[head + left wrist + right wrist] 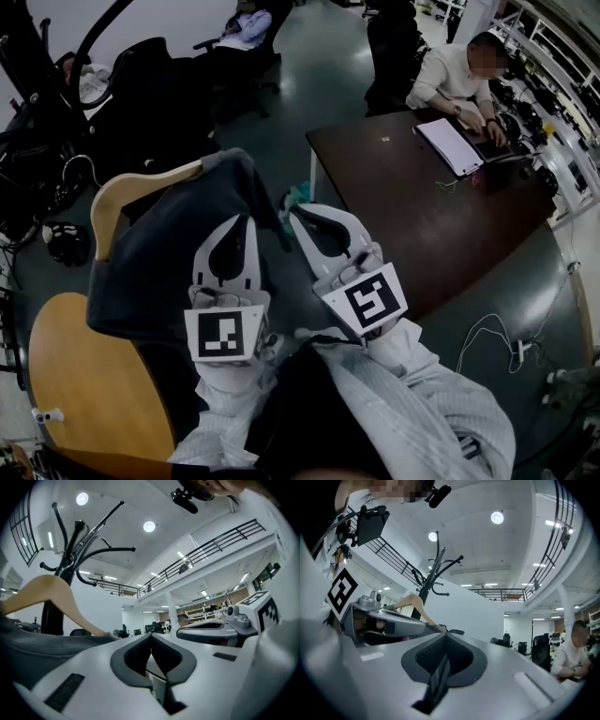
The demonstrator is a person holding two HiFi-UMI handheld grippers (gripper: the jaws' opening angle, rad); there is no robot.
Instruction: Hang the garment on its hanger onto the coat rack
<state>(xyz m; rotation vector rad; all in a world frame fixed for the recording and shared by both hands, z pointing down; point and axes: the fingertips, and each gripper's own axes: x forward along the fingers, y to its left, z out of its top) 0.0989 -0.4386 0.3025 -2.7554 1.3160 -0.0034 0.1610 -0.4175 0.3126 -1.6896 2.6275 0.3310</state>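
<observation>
A dark grey garment (159, 253) hangs on a curved wooden hanger (112, 202) at the left of the head view. The hanger's hook is hidden. The black coat rack (70, 541) rises just behind the hanger (51, 585), its bent arms spreading above; it also shows further off in the right gripper view (433, 569). My left gripper (246, 220) lies against the garment's right edge, jaws shut with nothing between the tips (151, 635). Close beside it, my right gripper (292, 214) is also shut and empty (444, 635).
A dark brown table (422, 225) stands to the right, with a person (459, 75) seated at a laptop at its far end. A round wooden tabletop (84, 375) lies at lower left. White cables (487, 337) trail on the floor. Black chairs (141, 84) crowd the upper left.
</observation>
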